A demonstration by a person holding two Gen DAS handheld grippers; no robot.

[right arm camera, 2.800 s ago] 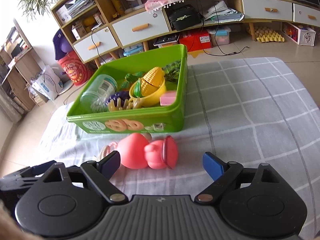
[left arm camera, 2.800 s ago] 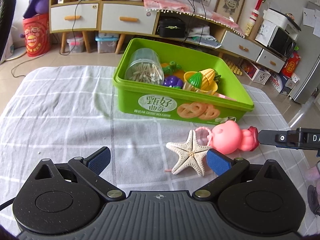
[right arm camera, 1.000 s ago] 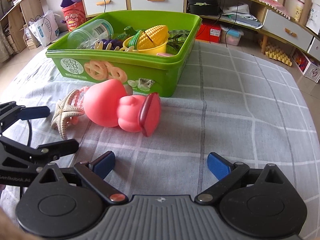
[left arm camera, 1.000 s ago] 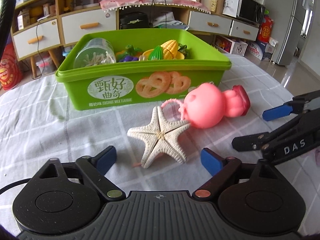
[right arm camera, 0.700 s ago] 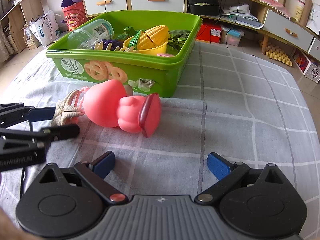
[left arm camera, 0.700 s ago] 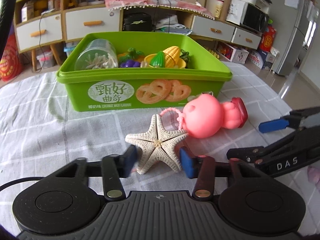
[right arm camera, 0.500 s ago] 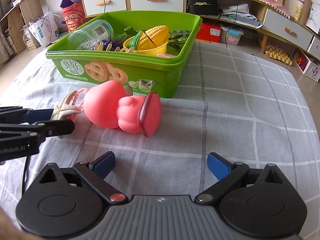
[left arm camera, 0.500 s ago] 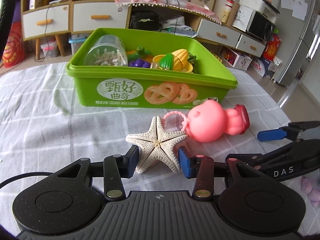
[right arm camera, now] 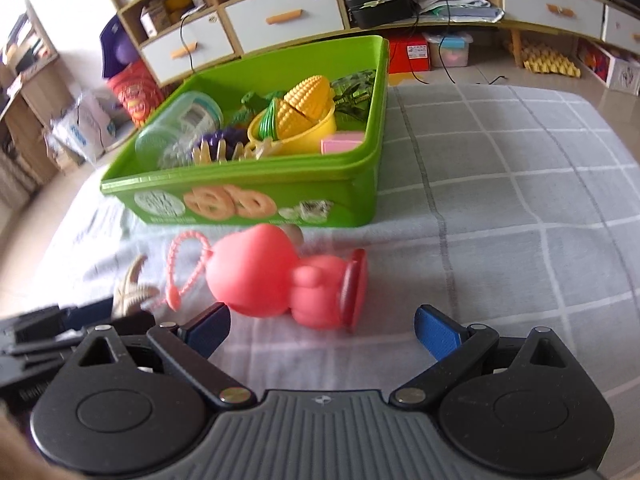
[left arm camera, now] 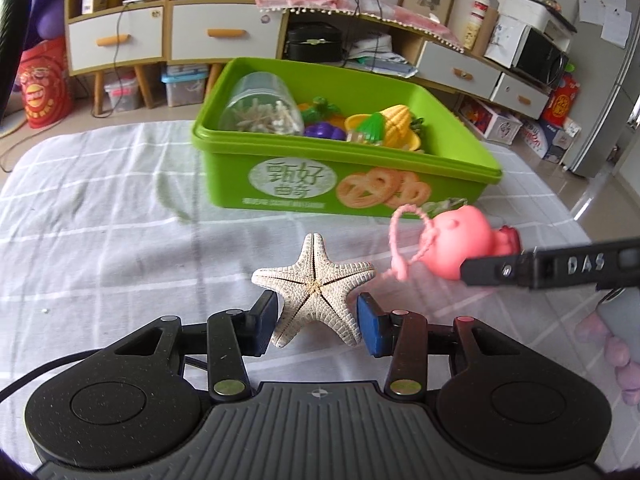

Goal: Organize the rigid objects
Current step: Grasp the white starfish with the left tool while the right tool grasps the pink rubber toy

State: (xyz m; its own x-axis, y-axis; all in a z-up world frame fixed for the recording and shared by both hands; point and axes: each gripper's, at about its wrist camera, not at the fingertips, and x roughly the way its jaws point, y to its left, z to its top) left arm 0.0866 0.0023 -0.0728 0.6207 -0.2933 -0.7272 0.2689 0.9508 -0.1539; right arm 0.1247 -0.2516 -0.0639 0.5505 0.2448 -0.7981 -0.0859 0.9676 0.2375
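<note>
Leftmost, the left gripper (left arm camera: 317,322) clamps the starfish (left arm camera: 316,286); only its camera shows this grip clearly. Only the right view shows the right gripper (right arm camera: 322,332) spread open before the pink pig toy (right arm camera: 280,280). A green bin (left arm camera: 400,192) sits on checked cloth (right arm camera: 500,208), with cabinets (left arm camera: 216,32) behind.

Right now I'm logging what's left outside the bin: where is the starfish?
In the left wrist view the starfish sits low and central, gripped between the left tongs, in front of the green bin and left of the pink toy.
</note>
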